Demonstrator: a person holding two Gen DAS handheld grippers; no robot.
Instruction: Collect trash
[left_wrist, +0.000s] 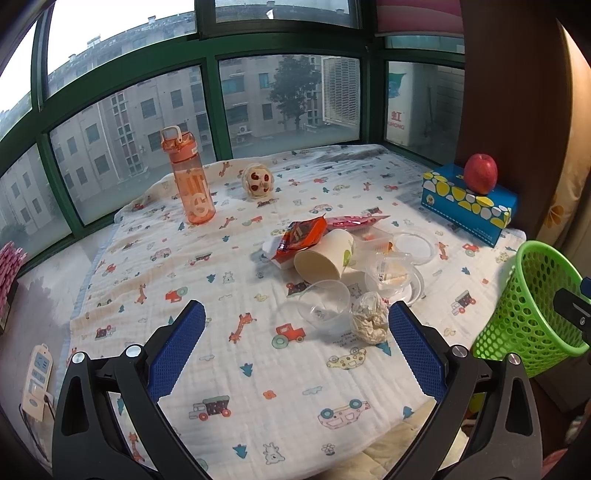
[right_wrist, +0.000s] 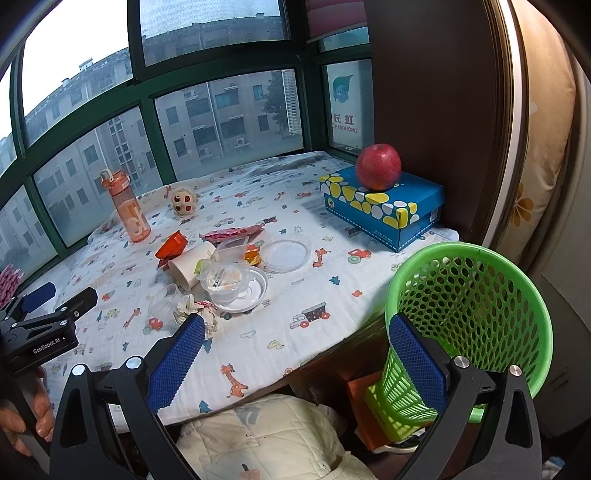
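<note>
A pile of trash lies mid-table on the printed cloth (left_wrist: 258, 369): an orange snack wrapper (left_wrist: 303, 236), a tipped paper cup (left_wrist: 325, 258), a clear plastic cup (left_wrist: 325, 306), a crumpled tissue (left_wrist: 369, 321), a lidded clear container (left_wrist: 391, 273) and a pink wrapper (left_wrist: 354, 221). My left gripper (left_wrist: 296, 308) hangs open just short of the clear cup and tissue, holding nothing. A green mesh basket (right_wrist: 469, 314) stands off the table's right edge. My right gripper (right_wrist: 297, 321) is open and empty, its right finger in front of the basket wall. The tissue (right_wrist: 192, 306) sits near its left fingertip.
An orange water bottle (left_wrist: 190, 181) and a small round toy (left_wrist: 256, 181) stand at the back. A blue tissue box (right_wrist: 384, 206) carries a red apple (right_wrist: 378, 166) at the right. Windows close the far side. A power strip (left_wrist: 37, 376) lies left. A hand (right_wrist: 22, 417) holds the left gripper.
</note>
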